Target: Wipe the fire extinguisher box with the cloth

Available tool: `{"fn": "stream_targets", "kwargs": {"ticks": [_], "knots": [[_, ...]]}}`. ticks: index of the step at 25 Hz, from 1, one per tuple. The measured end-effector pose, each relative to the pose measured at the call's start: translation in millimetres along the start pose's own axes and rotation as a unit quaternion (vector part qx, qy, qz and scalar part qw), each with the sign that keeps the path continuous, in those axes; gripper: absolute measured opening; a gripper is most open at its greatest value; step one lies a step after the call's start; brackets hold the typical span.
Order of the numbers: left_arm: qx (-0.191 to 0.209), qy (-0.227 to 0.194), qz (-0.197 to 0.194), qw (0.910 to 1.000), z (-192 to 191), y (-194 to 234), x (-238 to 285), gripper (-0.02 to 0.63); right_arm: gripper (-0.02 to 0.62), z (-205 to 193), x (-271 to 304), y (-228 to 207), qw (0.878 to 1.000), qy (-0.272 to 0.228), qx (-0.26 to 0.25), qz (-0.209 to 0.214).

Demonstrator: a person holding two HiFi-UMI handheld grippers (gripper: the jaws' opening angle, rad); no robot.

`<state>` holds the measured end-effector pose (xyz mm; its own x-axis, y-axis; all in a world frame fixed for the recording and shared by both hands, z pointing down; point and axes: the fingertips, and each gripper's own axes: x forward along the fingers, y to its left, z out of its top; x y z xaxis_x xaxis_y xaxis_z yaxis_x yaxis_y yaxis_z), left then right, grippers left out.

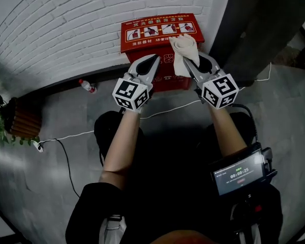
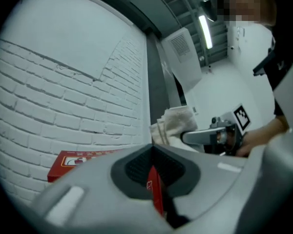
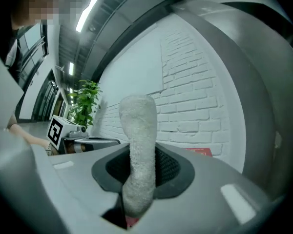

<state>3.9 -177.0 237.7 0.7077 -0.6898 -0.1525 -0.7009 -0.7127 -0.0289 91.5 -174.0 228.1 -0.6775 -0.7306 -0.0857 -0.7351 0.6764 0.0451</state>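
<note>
Right gripper view shows my right claw (image 3: pixel 136 172) clenched on the bunched middle of the cloth (image 3: pixel 137 126), seemingly soft and light; left claw (image 2: pixel 152 177) closed, empty.

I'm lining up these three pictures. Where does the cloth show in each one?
Head view: the cloth is upper centre-right, draped in front of the red box.
Left gripper view: cloth right of centre, above this gripper's jaws.
Right gripper view: cloth dead centre, clamped between the jaws, standing up.
Shared landmark: the red box, low left in the left gripper view, low right in the right one.
</note>
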Motion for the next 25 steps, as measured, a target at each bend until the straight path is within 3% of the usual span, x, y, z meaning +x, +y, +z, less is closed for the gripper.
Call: {"fn": "stream_targets", "kwargs": {"ticks": [3,6,12,18,25], "knots": [[0.011,0.006,-0.029,0.9995,-18.9,-14.7,-12.9,0.003,0.097,-24.5,-11.4,22.5,1.000,-0.019,0.015,-0.006],[0.014,0.013,-0.055,0.9983,-40.1,-29.0,-24.2,0.003,0.097,-45.2,-11.3,37.2,1.000,-0.015,-0.008,-0.005],[-0.002,-0.007,-0.023,0.9997,-42.0,-7.0,-40.3,0.002,0.097,-64.4,-8.5,45.5,1.000,-0.001,-0.006,-0.001],[-0.026,0.020,-0.014,0.9994,-59.5,0.3,-44.6,0.002,0.098,-90.4,-6.8,53.3,0.999,0.020,-0.033,0.002],[-0.013,0.048,-0.014,0.9987,-73.0,-3.5,-41.1,0.002,0.098,-89.8,-1.9,54.0,1.000,0.012,-0.023,-0.001]]}}
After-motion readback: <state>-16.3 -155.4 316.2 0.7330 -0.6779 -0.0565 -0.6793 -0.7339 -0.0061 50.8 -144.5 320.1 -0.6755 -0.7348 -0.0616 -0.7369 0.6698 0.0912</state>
